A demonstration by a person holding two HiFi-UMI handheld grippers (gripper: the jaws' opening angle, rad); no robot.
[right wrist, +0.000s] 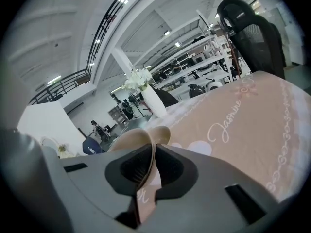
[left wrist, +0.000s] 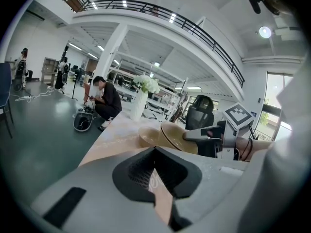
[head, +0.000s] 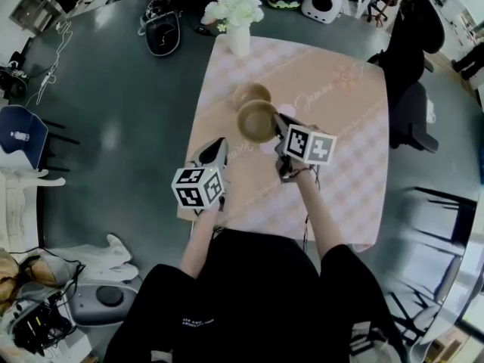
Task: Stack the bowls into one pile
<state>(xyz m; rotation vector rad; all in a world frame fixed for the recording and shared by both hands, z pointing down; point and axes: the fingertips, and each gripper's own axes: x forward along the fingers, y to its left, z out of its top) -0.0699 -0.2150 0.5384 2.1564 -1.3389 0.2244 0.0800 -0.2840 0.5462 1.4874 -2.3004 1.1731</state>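
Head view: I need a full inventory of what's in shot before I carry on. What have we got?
table bowl: one, tan, on the cloth near the table's middle
held bowl: one, tan, tilted, just this side of the table bowl
cloth: one, pink check, covering the table
vase: one, white with white flowers, at the table's far edge
office chair: one, black, right of the table
blue chair: one, on the floor at far left
floor gear: several pieces, black and white, beyond the table
bystander: one, in black, crouched beyond the table
left gripper: grey, fingers together, empty
right gripper: grey, fingers clamped on the held bowl's rim
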